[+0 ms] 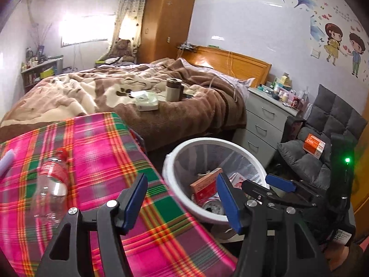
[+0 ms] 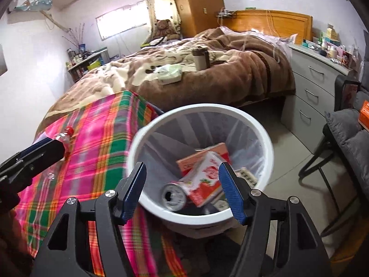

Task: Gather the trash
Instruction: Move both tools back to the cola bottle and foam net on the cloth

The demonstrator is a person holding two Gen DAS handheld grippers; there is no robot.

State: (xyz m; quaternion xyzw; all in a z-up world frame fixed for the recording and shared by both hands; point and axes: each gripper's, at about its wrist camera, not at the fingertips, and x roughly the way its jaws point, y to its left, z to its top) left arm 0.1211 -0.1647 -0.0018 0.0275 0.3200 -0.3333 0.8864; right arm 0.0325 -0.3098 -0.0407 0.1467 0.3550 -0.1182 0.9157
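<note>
A white trash bin (image 1: 170,175) (image 2: 265,143) with a clear liner stands on the floor beside the plaid-covered table (image 1: 96,152) (image 2: 99,147). It holds a red carton (image 2: 205,180), an orange box (image 2: 203,154) and a silver can (image 2: 174,196). An empty clear plastic bottle (image 1: 52,182) with a red cap lies on the table; its top shows in the right wrist view (image 2: 65,136). My left gripper (image 1: 182,198) is open and empty over the table edge. My right gripper (image 2: 182,184) is open and empty above the bin.
A bed (image 1: 143,97) with a brown blanket carries a mug (image 1: 173,90) and a tissue pack (image 1: 146,101). A grey drawer unit (image 1: 263,124) and a grey chair (image 1: 322,143) with an orange box (image 1: 314,145) stand to the right.
</note>
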